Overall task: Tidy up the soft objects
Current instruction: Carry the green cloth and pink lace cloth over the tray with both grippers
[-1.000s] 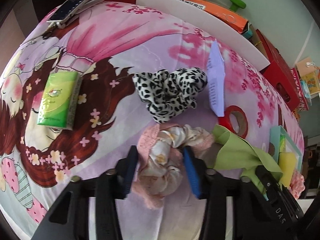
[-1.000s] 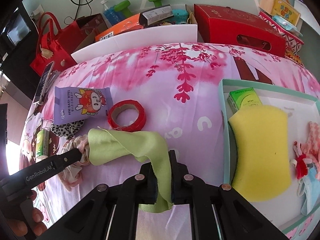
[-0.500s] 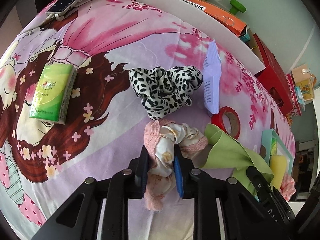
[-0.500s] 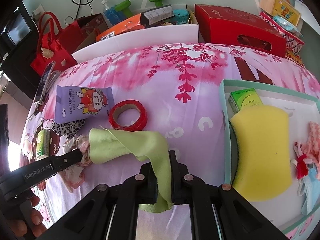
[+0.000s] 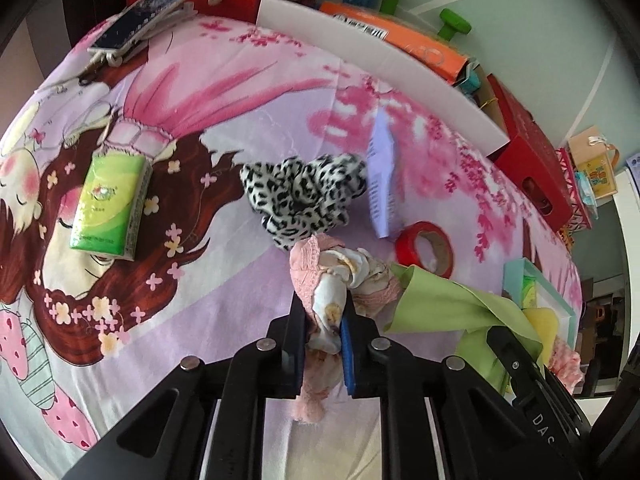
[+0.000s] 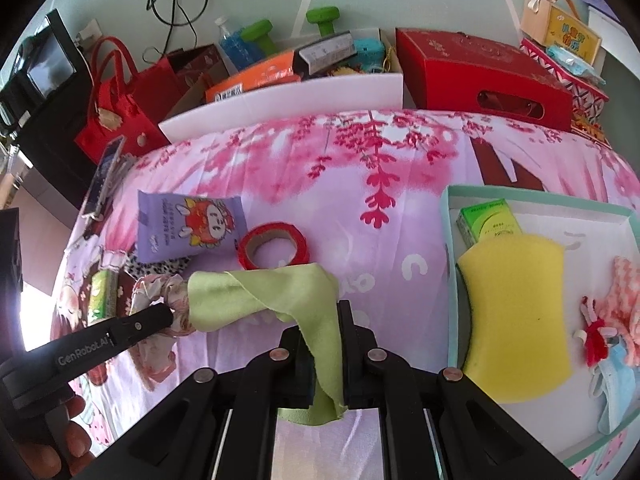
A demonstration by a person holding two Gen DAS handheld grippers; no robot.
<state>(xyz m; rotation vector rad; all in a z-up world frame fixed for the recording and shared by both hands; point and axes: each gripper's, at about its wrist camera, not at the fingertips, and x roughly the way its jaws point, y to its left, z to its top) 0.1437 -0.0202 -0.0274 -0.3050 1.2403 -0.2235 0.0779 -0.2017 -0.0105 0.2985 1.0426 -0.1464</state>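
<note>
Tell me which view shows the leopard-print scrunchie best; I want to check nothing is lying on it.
The left wrist view: the leopard-print scrunchie lies there whole and uncovered, just beyond the pink scrunchie. In the right wrist view only a sliver shows beneath the purple wipes packet, so that view cannot settle it.

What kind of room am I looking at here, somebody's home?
Probably a lived-in home room, maybe a bedroom. The work surface is covered with a cartoon-print bedsheet, red gift bags and boxes are stacked along the wall, and green dumbbells stand beside a water bottle.
</note>
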